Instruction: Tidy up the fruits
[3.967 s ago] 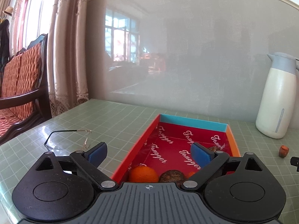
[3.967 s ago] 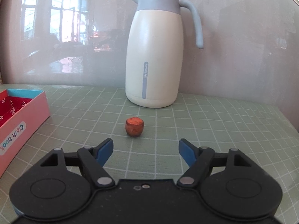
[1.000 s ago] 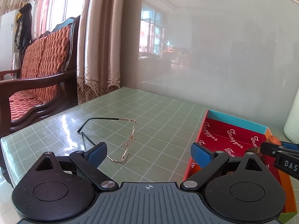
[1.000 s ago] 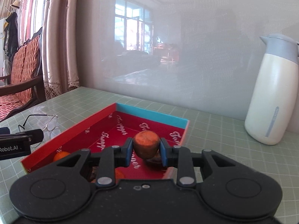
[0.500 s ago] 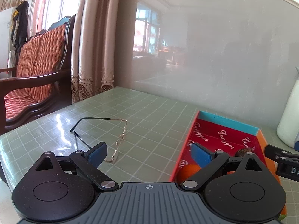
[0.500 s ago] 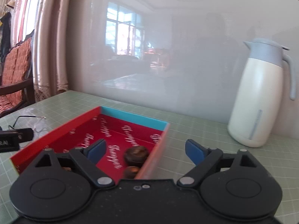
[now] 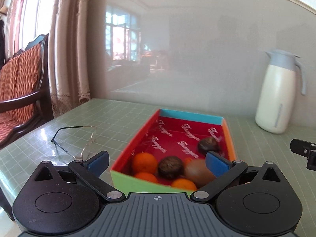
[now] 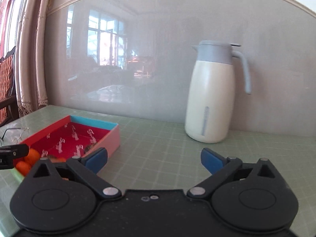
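Both grippers, left gripper (image 7: 157,161) and right gripper (image 8: 154,159), are opening wide and empty; scan the table (image 8: 167,138) lower right of the box (image 7: 230,138) for stray fruit.

table (image 7: 122,118): green grid | on it: box (image 7: 230,138), glasses (image 7: 79,138), jug (image 7: 276,98)

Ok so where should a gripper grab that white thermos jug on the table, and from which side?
Grip the thermos jug by its handle, coming from the jug's right. The jug stands upright, its body looks too broad for the jaws, and the slim handle juts out clear.
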Tool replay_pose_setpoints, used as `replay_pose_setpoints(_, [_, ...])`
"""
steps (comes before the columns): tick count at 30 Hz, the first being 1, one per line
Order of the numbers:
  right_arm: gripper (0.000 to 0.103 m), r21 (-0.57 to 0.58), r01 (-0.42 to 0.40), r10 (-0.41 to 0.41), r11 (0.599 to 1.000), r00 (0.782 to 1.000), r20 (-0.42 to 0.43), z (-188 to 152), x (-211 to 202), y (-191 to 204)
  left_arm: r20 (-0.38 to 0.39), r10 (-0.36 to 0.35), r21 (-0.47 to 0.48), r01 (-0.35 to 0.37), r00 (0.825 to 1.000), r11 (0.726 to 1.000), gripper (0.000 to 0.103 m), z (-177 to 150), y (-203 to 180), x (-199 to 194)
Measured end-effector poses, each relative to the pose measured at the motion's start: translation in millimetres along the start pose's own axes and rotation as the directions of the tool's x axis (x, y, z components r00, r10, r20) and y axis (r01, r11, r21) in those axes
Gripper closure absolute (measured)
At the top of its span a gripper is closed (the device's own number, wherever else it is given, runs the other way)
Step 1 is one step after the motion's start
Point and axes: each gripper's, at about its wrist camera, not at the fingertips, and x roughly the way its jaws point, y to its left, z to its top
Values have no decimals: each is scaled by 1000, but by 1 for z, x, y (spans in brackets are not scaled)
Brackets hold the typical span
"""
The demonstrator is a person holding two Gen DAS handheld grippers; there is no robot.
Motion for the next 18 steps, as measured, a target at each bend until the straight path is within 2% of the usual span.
replay_pose_setpoints(4, [2, -15, 7, -8, 1000, 1000, -26, -17, -27, -8, -1, -33, 5, 33, 999, 999, 0, -9, -5, -31])
replay_pose_setpoints(10, [2, 34, -11, 12, 999, 1000, -1, -24, -63, -13, 20, -36, 74, 35, 999, 997, 0, -22, -12, -73])
replay_pose_setpoints(13, [2, 31, -20, 19, 999, 1000, 15, -29, -79, -10, 22, -50, 72, 49, 999, 996, 0, -24, -6, -84])
replay_pose_setpoints(18, [1, -48, -4, 7, 999, 998, 60, -35, -94, 5, 21, -100, 42, 99, 995, 994, 0, -25, 1, -85])
